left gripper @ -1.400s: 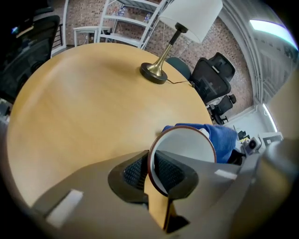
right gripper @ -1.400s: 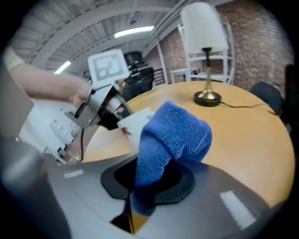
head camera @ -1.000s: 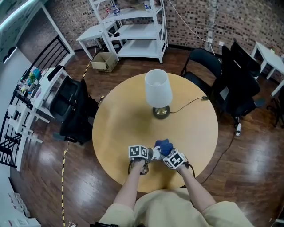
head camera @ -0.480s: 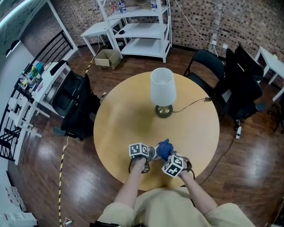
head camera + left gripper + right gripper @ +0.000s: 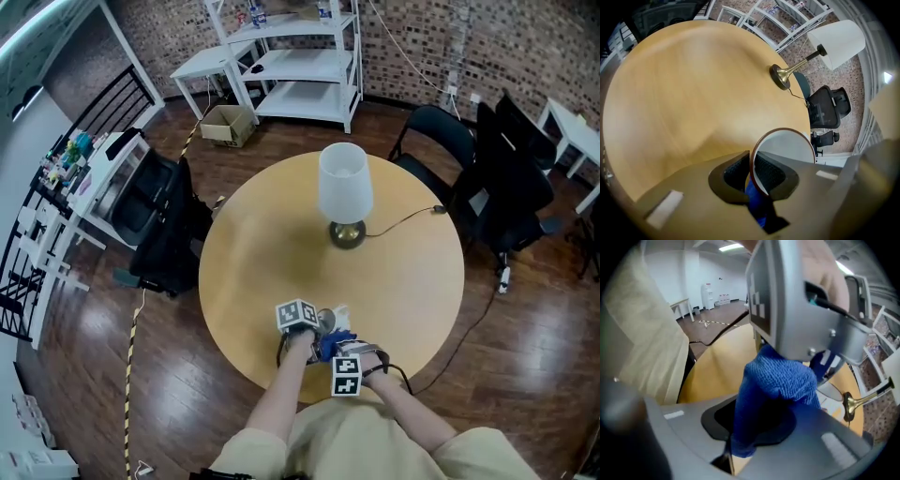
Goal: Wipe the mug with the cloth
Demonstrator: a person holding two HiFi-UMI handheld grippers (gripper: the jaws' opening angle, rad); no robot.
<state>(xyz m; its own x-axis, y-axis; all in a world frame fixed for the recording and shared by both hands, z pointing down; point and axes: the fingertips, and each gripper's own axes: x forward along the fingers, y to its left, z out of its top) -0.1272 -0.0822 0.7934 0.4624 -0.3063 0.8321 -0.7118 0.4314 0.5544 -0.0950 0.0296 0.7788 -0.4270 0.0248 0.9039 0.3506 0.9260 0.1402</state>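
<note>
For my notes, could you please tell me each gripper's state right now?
Left gripper: closed on the mug rim.
Right gripper: closed on the cloth.

Blue cloth (image 5: pixel 778 380) nubbly woven fabric; mug (image 5: pixel 787 145) glossy; table (image 5: pixel 693 93) smooth wood.

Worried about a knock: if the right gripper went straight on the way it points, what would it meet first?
Probably the grey body of the left gripper, close beyond the blue cloth that the right gripper holds; depth is unclear.

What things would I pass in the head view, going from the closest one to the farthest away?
blue cloth → mug → table lamp → white shelving unit
</note>
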